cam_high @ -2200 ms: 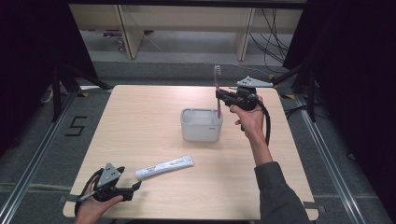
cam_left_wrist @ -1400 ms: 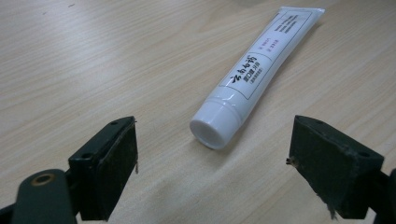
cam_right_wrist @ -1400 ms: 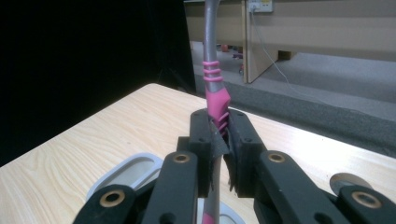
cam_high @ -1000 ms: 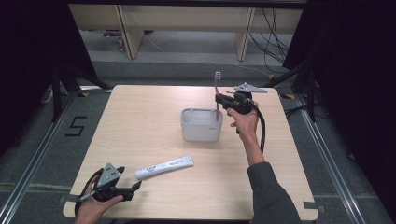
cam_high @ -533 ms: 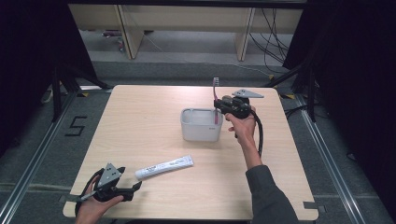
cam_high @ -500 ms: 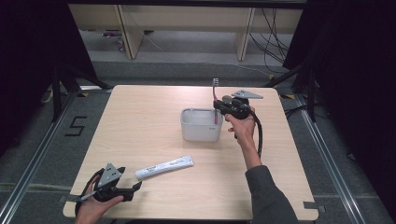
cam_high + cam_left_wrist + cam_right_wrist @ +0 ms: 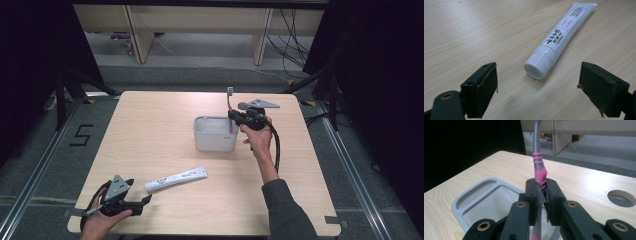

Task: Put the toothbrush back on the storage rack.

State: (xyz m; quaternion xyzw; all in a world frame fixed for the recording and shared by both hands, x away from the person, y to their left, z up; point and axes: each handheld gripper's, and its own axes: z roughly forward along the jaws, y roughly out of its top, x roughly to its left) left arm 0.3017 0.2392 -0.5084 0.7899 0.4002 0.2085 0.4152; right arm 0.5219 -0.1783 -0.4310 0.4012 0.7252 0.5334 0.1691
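Gripping slim pink-grey toothbrush (image 7: 538,167) upright; boxy grey plastic tub (image 7: 477,195) beneath

Grey floor (image 7: 165,75), wooden shelving legs (image 7: 137,30) behind, black curtains (image 7: 30,60) flanking.

Toothbrush (image 7: 539,173) head — cut off above.

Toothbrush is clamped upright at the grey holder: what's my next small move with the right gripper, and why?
Probably lower it a little further, then open the jaws. The right gripper is shut on the toothbrush, held upright, its lower end already dipping inside the grey holder at the near-right corner. The left gripper sits open by the toothpaste tube and can wait.
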